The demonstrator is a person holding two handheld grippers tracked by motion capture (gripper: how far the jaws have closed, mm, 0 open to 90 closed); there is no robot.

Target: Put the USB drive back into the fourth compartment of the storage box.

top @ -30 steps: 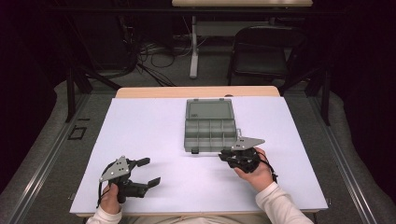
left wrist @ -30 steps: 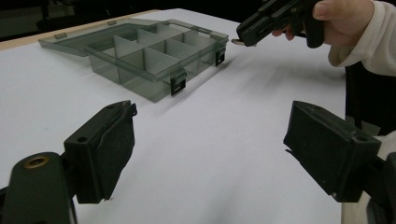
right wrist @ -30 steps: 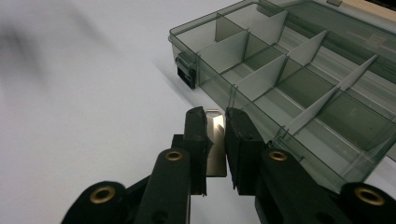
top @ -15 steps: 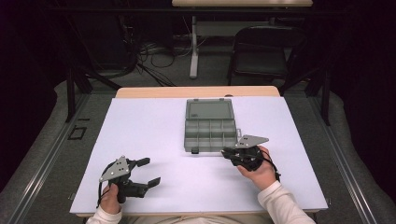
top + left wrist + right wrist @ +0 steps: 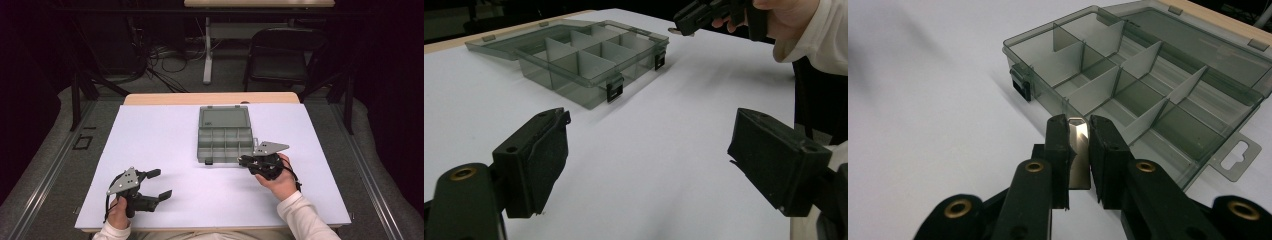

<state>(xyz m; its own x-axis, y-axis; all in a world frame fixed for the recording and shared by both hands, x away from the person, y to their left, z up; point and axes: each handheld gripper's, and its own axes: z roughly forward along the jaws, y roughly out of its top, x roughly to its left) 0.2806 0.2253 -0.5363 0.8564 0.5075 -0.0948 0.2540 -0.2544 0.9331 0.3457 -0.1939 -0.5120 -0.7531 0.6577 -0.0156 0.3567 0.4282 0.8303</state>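
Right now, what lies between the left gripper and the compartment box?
Nothing: in the left gripper view, only bare white table stretches from the open left gripper to the compartment box.

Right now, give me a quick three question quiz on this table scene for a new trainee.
1. True or false: the organizer box has its lid open.
2. Which gripper holds something: (a) left gripper or (b) right gripper?
3. What does it hold?

Key: 1 true. 2 b. 3 a thin shiny metal piece, clamped upright between the jaws, near the box's front edge.
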